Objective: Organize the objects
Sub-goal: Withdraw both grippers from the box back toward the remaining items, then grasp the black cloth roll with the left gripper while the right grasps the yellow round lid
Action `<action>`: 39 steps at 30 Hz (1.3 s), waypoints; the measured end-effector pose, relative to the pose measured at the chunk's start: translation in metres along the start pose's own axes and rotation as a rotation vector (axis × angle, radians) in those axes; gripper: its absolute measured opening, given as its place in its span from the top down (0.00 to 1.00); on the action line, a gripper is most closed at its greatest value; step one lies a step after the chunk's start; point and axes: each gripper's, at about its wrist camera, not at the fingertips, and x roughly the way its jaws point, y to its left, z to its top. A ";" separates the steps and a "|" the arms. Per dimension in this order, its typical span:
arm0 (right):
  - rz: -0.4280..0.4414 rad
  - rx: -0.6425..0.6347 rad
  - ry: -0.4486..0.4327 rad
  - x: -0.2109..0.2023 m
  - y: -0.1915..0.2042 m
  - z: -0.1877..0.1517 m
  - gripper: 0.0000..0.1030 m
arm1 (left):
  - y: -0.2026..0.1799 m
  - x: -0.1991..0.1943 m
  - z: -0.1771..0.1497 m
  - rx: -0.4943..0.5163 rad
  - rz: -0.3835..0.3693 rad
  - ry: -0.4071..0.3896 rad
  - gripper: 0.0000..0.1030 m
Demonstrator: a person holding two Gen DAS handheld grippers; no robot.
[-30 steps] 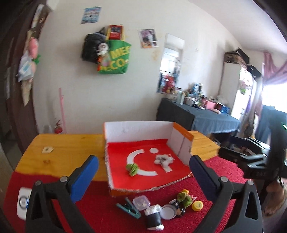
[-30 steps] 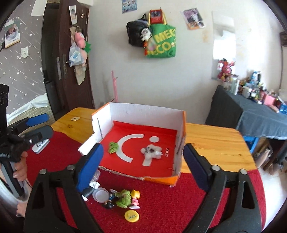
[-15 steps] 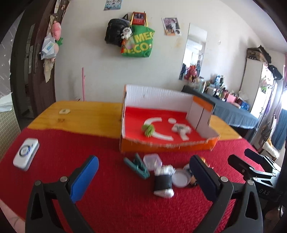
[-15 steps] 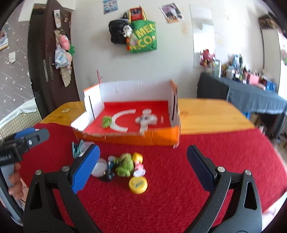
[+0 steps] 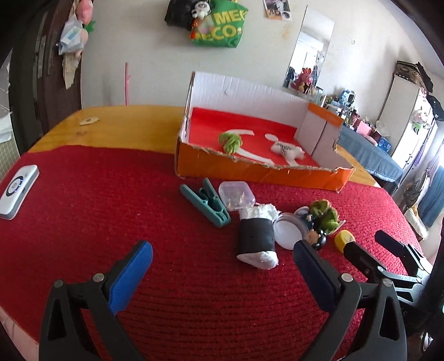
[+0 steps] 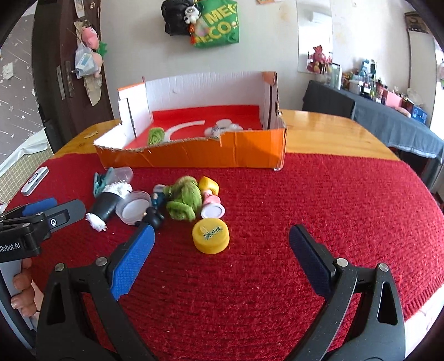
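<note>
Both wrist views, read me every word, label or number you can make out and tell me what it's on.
"MEG" over "ECO", partly cut off: green bag on the wall.
"Robot.AI", its start cut off: body of the left gripper, seen in the right wrist view.
Green scribble on the yellow lid: unreadable.
Wall photos and the white remote: too small to read.

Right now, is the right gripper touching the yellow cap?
Apart. In the right wrist view, red mat shows between the open right gripper and the yellow cap.
</note>
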 end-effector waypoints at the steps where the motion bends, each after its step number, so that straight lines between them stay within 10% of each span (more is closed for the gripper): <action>1: 0.000 0.000 0.009 0.002 0.000 0.000 0.04 | -0.001 0.002 0.000 0.005 -0.001 0.009 0.00; 11: 0.028 -0.020 0.106 0.017 -0.011 0.002 0.04 | -0.004 0.018 0.012 0.034 -0.122 0.091 0.06; 19: 0.047 -0.057 0.121 0.022 -0.012 0.006 0.05 | -0.012 0.026 0.017 0.107 -0.158 0.129 0.31; 39: 0.073 -0.148 0.068 0.016 0.007 0.000 0.70 | -0.022 0.030 0.014 0.165 -0.167 0.132 0.64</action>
